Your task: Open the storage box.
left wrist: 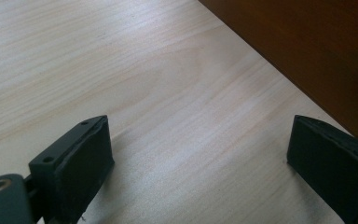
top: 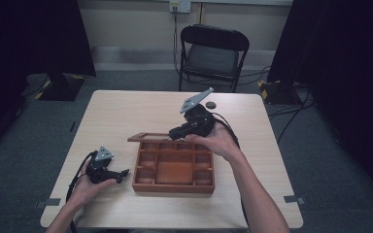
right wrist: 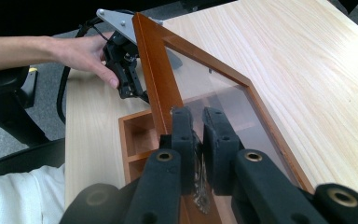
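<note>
your right gripper pinches the glass lid's frame; the lid is raised, long axis 9-to-3, above the wooden box at table centre. your left gripper, jaws wide and empty, rests at the box's 9 o'clock.

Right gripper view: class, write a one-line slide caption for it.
Right gripper pinches the glass lid of a wooden compartment box, lifted open.

A: The high view looks forward and down over the whole table; the left gripper view skims close above it.

B: The right gripper view sits close, sharing the wooden box with both
</note>
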A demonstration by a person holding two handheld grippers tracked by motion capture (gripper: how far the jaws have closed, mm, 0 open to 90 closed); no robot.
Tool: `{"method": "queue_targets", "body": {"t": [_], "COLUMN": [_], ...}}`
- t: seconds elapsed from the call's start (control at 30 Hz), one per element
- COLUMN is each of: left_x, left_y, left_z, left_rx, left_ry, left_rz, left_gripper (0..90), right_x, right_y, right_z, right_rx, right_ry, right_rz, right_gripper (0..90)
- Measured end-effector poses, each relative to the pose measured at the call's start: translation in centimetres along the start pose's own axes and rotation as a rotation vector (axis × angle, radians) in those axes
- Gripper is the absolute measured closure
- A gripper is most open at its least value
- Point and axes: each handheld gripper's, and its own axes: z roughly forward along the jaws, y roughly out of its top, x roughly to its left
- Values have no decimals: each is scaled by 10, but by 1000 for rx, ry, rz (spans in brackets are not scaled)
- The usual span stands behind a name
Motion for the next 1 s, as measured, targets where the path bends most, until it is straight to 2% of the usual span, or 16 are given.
{"method": "queue_targets", "body": {"t": [1.0], "left_x": [0], "left_y": [0], "left_z": [0], "left_rx": [0], "left_ry": [0], "left_rz": [-1], "left_gripper": [59], "right_x": [0], "right_y": [0], "right_z": [0], "right_rx": [4], "right_ry": [-2], "right_rz": [-2], "right_gripper": [838]}}
